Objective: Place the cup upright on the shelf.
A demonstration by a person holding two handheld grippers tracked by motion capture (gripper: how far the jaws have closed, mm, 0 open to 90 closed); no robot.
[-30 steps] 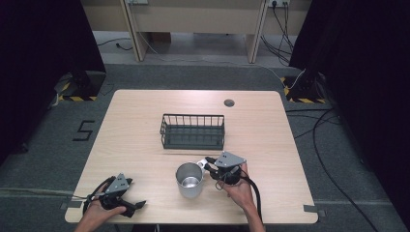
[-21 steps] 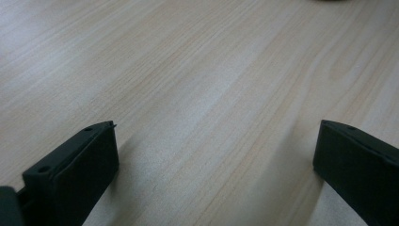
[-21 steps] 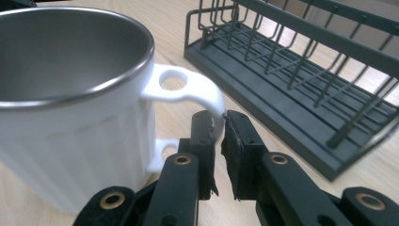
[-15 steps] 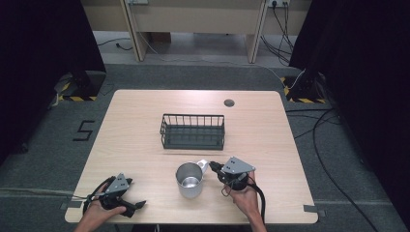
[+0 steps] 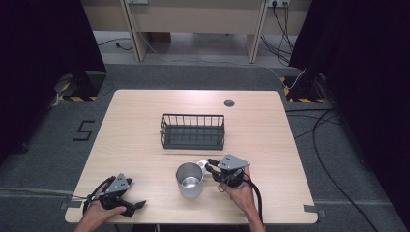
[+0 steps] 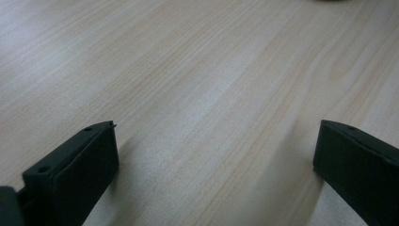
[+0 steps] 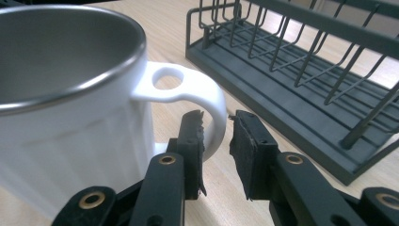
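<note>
A white mug [image 5: 189, 179] with a metal-grey inside stands upright near the table's front middle. Its handle [image 7: 197, 94] points toward my right gripper [image 5: 211, 166]. In the right gripper view the handle's lower curve sits between the jaws of the right gripper [image 7: 216, 117]. The left pad is against it and a small gap shows at the right pad. These jaws have just been opening. My left gripper [image 5: 138, 205] rests at the front left corner. In the left gripper view it [image 6: 214, 136] stands open over bare wood.
A dark wire dish rack [image 5: 192, 131] stands in the middle of the wooden table [image 5: 270, 125], just beyond the mug, and it appears close on the right in the right gripper view [image 7: 291, 61]. A round cable grommet [image 5: 228, 102] lies at the far side.
My right hand shifted slightly by the mug's handle and came back a little. The mug, the rack and the left gripper kept their places.
</note>
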